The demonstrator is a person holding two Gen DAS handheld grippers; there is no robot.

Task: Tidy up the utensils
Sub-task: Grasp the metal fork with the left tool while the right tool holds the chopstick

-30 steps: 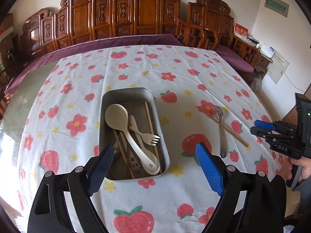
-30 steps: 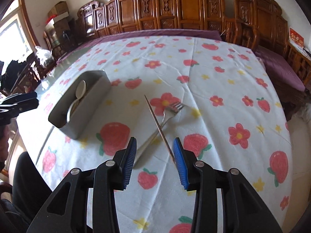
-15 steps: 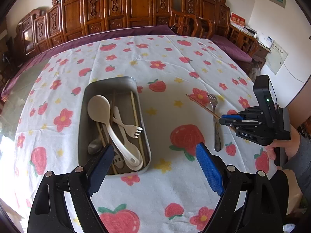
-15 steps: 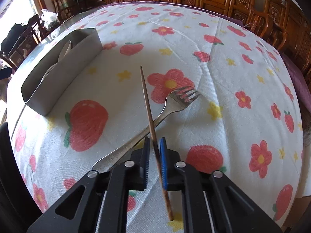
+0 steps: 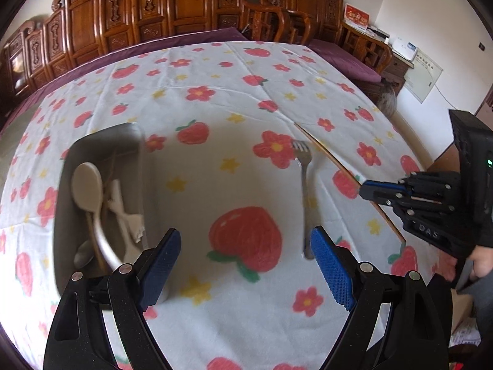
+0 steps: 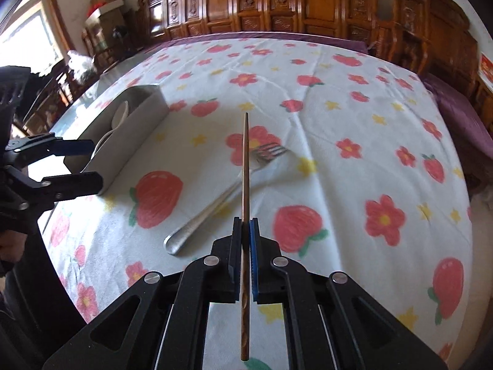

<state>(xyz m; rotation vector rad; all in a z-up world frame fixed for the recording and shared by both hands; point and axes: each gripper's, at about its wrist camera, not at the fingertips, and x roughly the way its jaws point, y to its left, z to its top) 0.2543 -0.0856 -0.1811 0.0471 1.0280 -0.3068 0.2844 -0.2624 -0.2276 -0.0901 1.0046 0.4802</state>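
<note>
Right wrist view: right gripper [image 6: 245, 225] has its jaws closed on a single wooden chopstick [image 6: 245, 166], clamped part-way along its length, thin tip pointing forward and butt end trailing back beneath the camera.
Chopstick position: raised off the cloth, as far as the blurred frame allows, its tip over the tines of the metal fork [image 6: 222, 199].
Fork: lying flat on the counter [image 6: 339, 108], handle toward the viewer, not gripped by either tool.
Left wrist view: left gripper [image 5: 245, 265] hovers with jaws spread wide and nothing between them, above the strawberry print between tray and fork.
Metal tray [image 5: 61, 209]: sits to the left on the cloth and already contains a pale spoon [image 5: 87, 185], a pale fork and other utensils lying lengthwise.
Step in hand: carrying the chopstick across to the tray.
Doing it well: keep the clamp firm so the thin stick does not pivot; lift high enough for the tip to pass over the fork and the tray's near wall.
Alignment: turn the wrist so the stick runs parallel to the tray's long side before lowering.
Release: part the jaws only once the stick is low among the other utensils, since a round stick dropped from height is likely to bounce or roll.
Risk: the wide left jaws hang near the tray's end, so the incoming path should stay clear of them.
</note>
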